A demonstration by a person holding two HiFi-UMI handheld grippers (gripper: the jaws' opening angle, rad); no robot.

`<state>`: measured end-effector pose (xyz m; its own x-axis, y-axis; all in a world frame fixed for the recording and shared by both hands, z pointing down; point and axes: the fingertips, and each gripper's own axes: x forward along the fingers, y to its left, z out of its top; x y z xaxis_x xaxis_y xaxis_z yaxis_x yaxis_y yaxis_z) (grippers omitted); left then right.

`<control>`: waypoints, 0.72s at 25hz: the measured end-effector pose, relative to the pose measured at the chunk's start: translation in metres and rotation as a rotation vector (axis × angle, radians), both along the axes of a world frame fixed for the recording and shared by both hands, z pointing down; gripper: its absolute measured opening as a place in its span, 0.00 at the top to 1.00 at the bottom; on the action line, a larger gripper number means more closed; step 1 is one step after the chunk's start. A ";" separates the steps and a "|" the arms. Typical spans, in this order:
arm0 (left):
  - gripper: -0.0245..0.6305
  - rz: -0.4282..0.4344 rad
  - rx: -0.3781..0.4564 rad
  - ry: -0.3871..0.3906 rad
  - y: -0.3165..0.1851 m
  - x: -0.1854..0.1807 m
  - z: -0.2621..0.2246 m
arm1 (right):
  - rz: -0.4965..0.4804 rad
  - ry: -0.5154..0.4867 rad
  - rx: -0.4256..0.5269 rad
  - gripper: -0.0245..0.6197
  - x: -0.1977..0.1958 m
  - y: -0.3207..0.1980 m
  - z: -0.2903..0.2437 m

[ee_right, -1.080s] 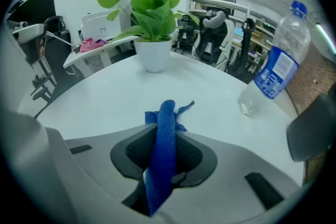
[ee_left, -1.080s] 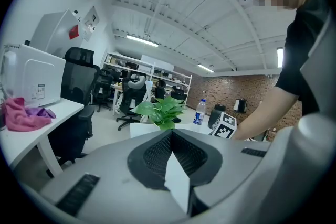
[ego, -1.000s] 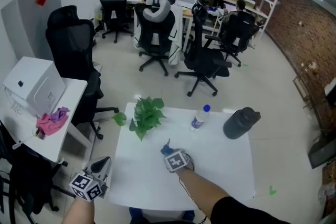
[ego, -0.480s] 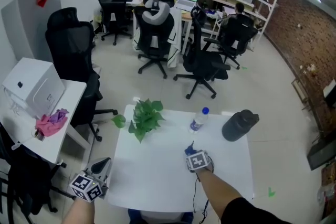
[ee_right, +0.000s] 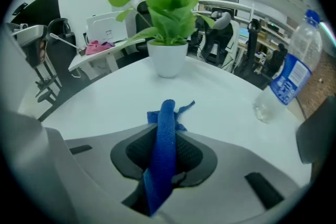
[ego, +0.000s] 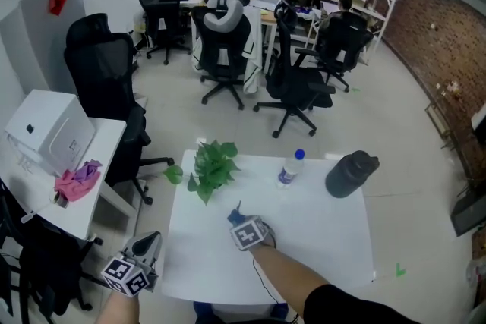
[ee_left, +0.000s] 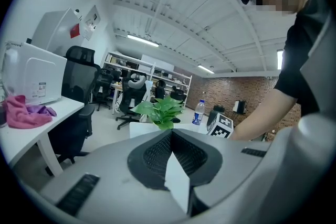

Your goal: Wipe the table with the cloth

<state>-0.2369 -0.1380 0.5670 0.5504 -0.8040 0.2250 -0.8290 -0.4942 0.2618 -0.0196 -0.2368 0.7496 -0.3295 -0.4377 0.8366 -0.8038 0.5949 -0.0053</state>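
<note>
Two grippers in view. The right gripper [ego: 240, 215] pinches the blue cloth [ee_right: 167, 118] between its pads, with the bunched end poking out ahead of the jaws onto the white table [ego: 319, 239]. It sits left of centre, near the potted plant [ego: 211, 167]. The water bottle [ego: 288, 169] and dark flask [ego: 350, 174] stand well apart at the far edge. The left gripper [ee_left: 170, 131] hangs off the near-left corner, jaws pressed together at the tips, nothing between them.
</note>
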 end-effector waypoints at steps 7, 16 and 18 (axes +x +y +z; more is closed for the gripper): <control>0.96 0.028 -0.001 -0.019 0.003 0.012 -0.002 | 0.169 -0.038 0.019 0.84 0.104 -0.003 -0.030; 0.96 0.033 -0.010 0.003 0.001 0.021 0.002 | 0.299 0.091 0.015 0.85 0.158 -0.009 -0.003; 0.96 0.028 -0.011 0.008 0.003 0.017 0.002 | 0.264 0.058 -0.007 0.85 0.124 -0.009 0.000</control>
